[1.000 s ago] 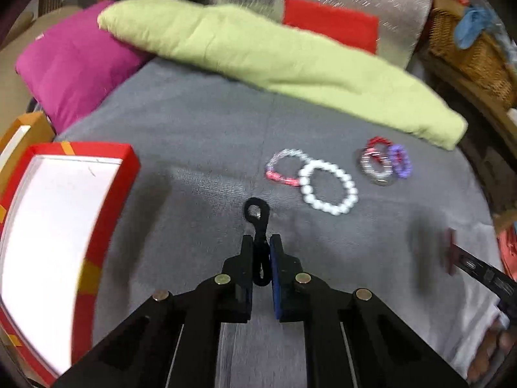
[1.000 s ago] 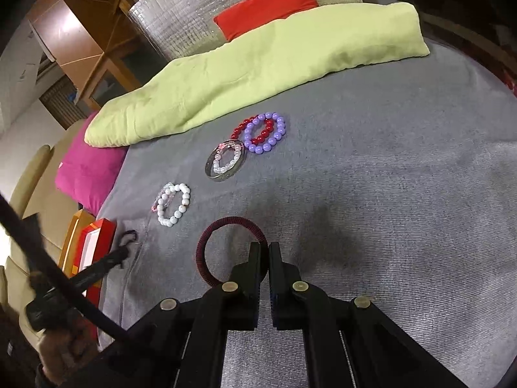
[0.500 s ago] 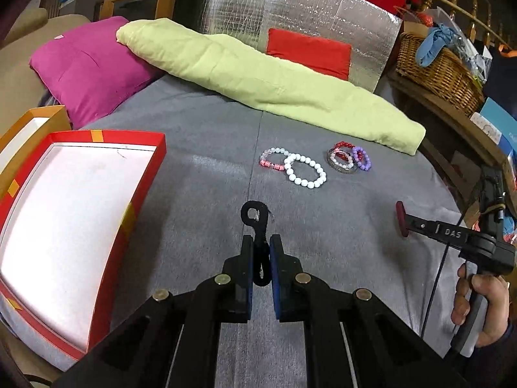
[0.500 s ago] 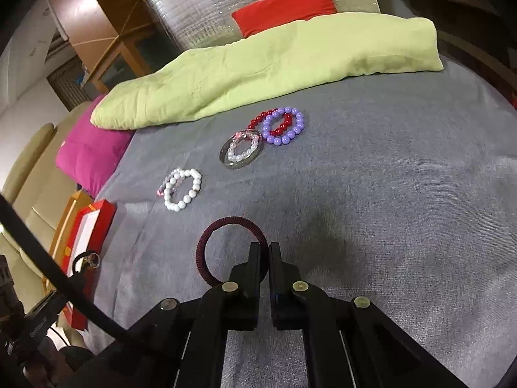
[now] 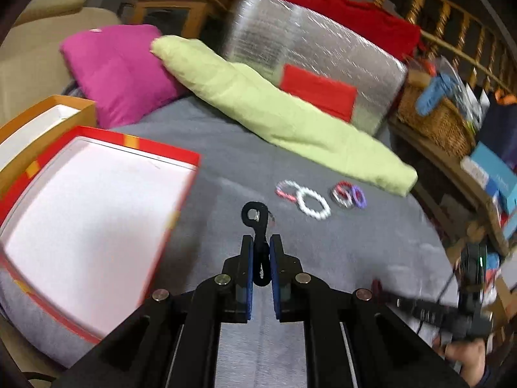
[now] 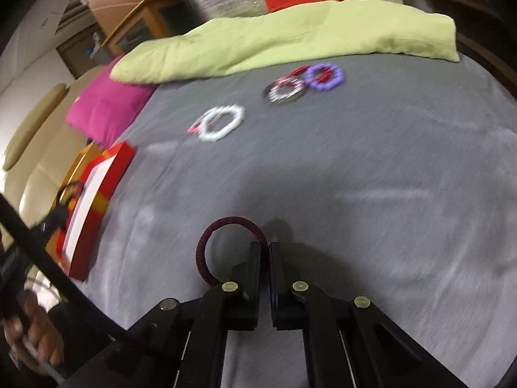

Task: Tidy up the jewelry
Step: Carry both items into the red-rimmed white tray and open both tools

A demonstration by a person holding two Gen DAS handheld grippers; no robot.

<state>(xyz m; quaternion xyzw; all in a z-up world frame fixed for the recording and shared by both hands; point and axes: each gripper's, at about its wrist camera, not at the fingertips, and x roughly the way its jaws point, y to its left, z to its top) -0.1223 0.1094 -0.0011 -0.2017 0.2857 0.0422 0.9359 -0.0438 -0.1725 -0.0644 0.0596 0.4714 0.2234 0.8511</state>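
L hand-held gripper [image 5: 261, 255] clamped on black band [image 5: 257, 226], lower centre, just right of red box [image 5: 155, 148]. R hand-held gripper [image 6: 264, 258] pinched maroon band [image 6: 226, 226]. Box looked empty; bracelets [image 5: 320, 199] on bed [image 5: 355, 245], centre-right, left to sort.

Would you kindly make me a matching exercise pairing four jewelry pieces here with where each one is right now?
Things:
1. black cord piece
2. dark red ring bracelet
3. white bead bracelet
4. purple bead bracelet

Places:
A. on the grey cover, nearest the green cushion
B. in the right tool
C. in the left tool
D. on the grey cover, over a pink bracelet

Pairs: 1-C, 2-B, 3-D, 4-A
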